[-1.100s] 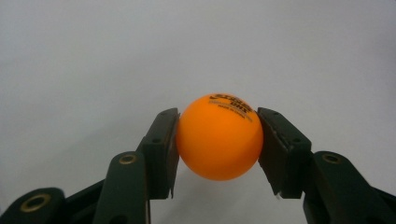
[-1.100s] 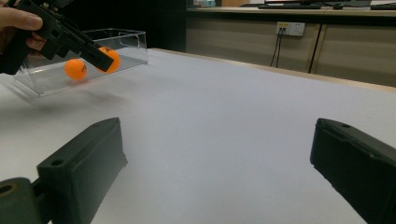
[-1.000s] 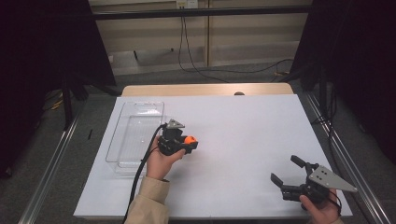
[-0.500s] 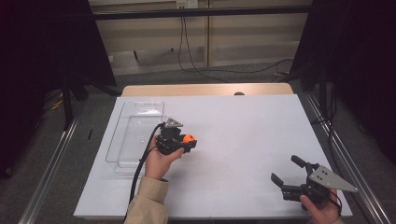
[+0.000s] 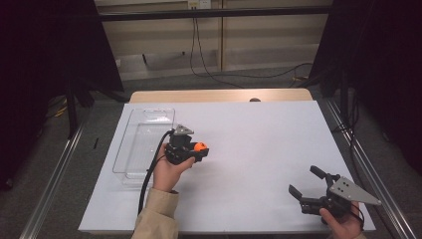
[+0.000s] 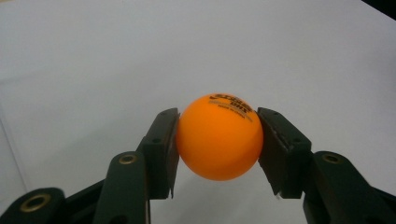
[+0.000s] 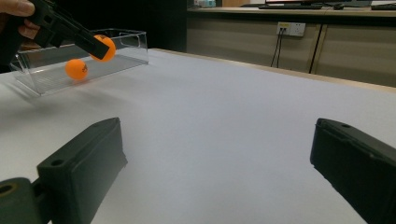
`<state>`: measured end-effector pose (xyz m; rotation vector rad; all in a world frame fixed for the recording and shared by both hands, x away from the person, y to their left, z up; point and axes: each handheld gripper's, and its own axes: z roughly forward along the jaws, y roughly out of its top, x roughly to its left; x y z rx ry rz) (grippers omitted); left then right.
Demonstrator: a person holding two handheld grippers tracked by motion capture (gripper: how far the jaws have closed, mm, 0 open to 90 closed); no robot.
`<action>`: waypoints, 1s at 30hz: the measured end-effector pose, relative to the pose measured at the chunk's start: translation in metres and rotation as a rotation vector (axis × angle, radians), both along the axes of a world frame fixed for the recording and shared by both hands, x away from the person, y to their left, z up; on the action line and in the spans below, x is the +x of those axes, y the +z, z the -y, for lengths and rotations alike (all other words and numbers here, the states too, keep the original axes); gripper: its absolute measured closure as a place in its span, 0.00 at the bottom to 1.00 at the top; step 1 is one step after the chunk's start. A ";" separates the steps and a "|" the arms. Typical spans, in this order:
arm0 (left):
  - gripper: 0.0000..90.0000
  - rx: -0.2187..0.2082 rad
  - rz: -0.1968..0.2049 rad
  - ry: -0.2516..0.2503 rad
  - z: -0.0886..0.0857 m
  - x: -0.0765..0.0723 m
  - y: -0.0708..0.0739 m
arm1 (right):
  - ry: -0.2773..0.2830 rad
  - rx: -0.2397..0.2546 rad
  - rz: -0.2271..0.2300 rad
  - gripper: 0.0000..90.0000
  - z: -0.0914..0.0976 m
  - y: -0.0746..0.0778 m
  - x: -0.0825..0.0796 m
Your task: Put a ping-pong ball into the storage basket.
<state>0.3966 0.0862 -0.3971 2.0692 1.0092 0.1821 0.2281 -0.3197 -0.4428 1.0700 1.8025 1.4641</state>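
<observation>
I have the left gripper [image 5: 199,149] clamped on an orange ball [image 6: 219,136], both pads pressing its sides, and I hold it above the white table [image 5: 259,144], just beside the right wall of the clear plastic box [image 5: 144,144]. From the right gripper view I see a second orange ball [image 7: 76,68] lying inside that box. My right gripper [image 5: 304,185] sits well apart from the box, near the table's front right corner, its jaws spread wide with nothing between them.
</observation>
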 end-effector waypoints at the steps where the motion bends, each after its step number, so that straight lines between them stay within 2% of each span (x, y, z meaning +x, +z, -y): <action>1: 0.57 0.005 0.003 -0.003 -0.001 0.000 0.001 | -0.001 0.000 0.000 0.03 0.000 0.000 0.000; 30: 0.57 -0.019 0.015 0.038 -0.012 0.000 0.010 | -0.002 0.001 0.001 0.03 0.001 0.000 0.000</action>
